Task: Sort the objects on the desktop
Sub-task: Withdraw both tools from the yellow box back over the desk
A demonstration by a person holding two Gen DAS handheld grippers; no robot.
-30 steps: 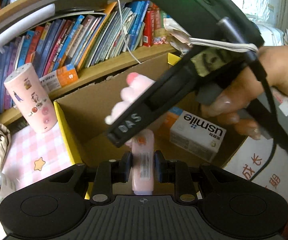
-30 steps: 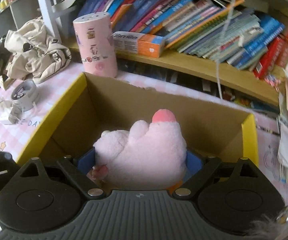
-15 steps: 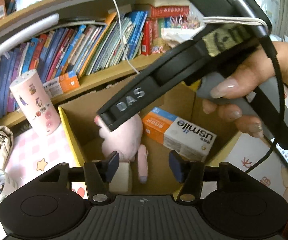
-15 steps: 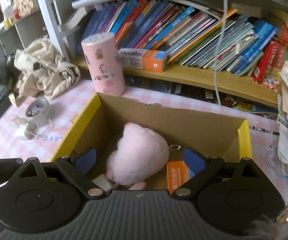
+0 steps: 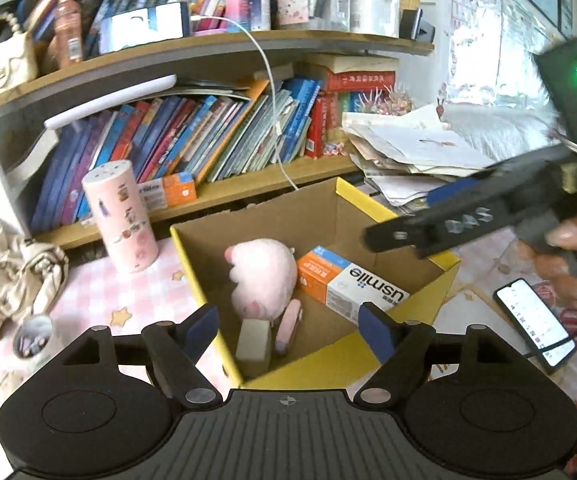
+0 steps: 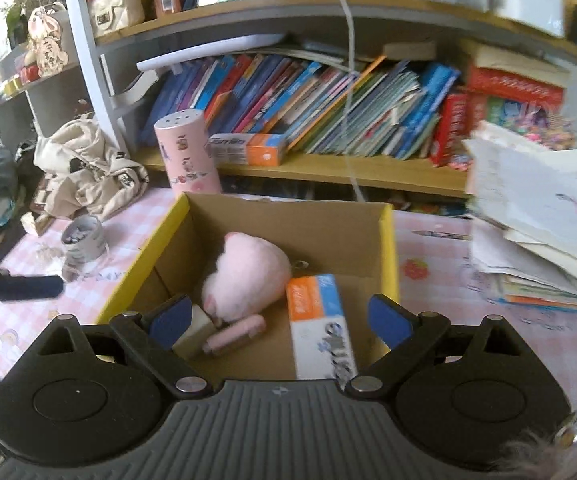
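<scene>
the box (image 5: pixel 404 222) sits on the pink checked table (image 5: pixel 128 300), holding a plush (image 5: pixel 262 276), a carton (image 5: pixel 352 282), a pink tube (image 5: pixel 290 326) and a white block (image 5: pixel 253 342). the left gripper (image 5: pixel 288 330), jaws just opened wide, and the right gripper (image 6: pixel 280 316), also wide, hold nothing.

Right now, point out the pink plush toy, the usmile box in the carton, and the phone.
pink plush toy (image 5: pixel 262 276): left wrist view, middle of its body.
usmile box (image 5: pixel 350 282): left wrist view, top face, near the orange-white boundary.
phone (image 5: pixel 534 320): left wrist view, centre of the lit screen.
</scene>
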